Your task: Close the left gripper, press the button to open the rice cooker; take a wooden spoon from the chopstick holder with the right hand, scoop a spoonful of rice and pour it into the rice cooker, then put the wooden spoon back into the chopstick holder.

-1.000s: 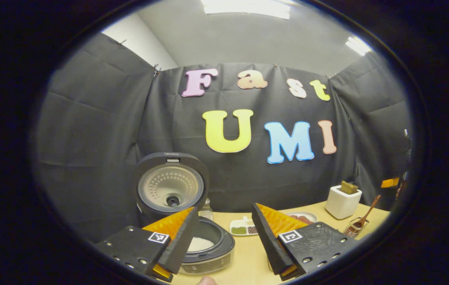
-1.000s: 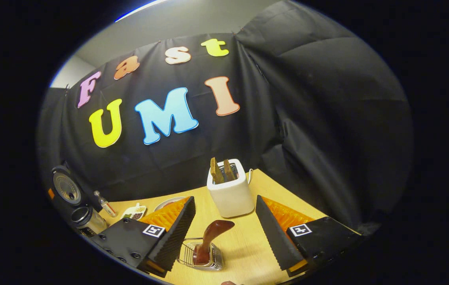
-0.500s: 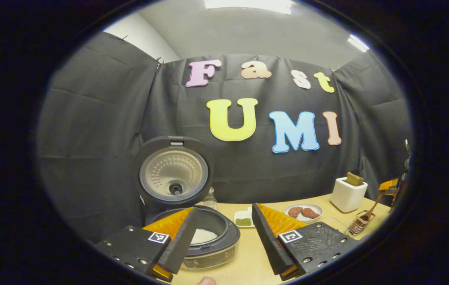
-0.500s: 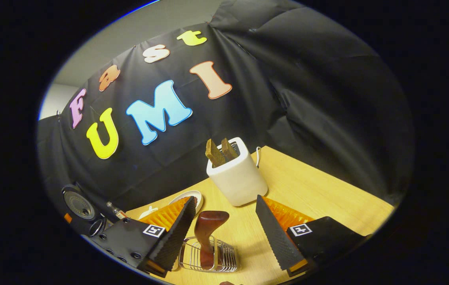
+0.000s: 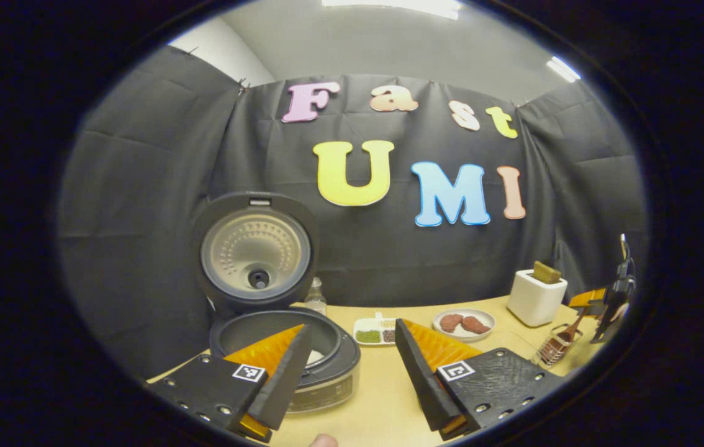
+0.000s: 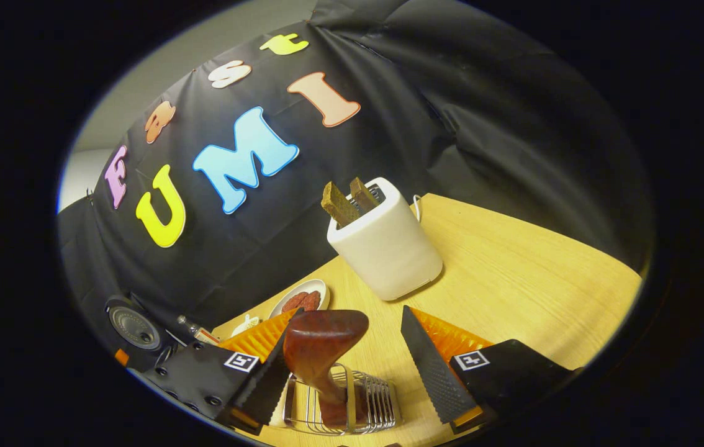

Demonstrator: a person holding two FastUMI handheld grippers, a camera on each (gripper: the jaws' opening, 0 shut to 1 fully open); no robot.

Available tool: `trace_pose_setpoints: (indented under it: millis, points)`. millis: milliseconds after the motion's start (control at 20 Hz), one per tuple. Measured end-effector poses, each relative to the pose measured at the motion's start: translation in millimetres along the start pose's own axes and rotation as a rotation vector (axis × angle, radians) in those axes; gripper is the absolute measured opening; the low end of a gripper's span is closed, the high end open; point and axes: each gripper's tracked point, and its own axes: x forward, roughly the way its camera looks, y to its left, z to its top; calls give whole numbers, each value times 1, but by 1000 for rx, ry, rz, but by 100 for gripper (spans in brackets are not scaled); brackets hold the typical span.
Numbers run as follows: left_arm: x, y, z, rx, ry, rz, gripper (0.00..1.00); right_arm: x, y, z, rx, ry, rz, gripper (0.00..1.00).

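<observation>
Rice cooker [image 5: 284,347] lid up, left gripper [image 5: 352,366] spread apart beside it. Right gripper [image 6: 352,379] wide open around wooden spoon [image 6: 321,347] in chopstick holder [image 6: 339,403] on table [image 6: 513,279]; contact possibly none.

The right tongs [image 6: 349,372] have closed in on the dark brown wooden spoon [image 6: 322,352] standing in the wire chopstick holder [image 6: 364,403], its handle now between the spread fingers.

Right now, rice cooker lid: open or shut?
Open. The lid stands upright behind the rice cooker, inner plate facing the camera.
</observation>
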Motion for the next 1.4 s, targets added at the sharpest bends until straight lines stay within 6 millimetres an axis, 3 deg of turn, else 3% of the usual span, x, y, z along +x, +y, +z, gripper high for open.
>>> trace_pose_setpoints:
  millis: [200,250,350,400,500,550,750,900,1200,1400]
  points:
    - [6,18,-7,-34,18,23,84,7,4,-3,22,13,14,93]
    - [6,20,-9,-34,20,24,84,7,7,-3,34,16,18,80]
    - [6,21,-10,-34,22,23,84,7,17,-3,70,27,58,72]
    - [6,23,-10,-34,22,22,84,9,23,-4,90,37,68,51]
    - [6,24,-13,-30,21,21,84,12,23,-3,71,26,48,28]
    - [6,25,-14,-31,20,19,84,10,24,-4,48,23,43,31]
    - [7,27,-26,-41,27,5,85,7,28,-4,0,17,7,24]
    - [9,29,-39,-53,39,-8,85,-2,35,10,-41,-18,-14,24]
    - [17,36,-59,-117,55,-32,84,-23,68,51,-113,-121,-33,24]
    - [12,51,-61,-148,42,-22,84,-37,109,70,-162,-175,3,24]
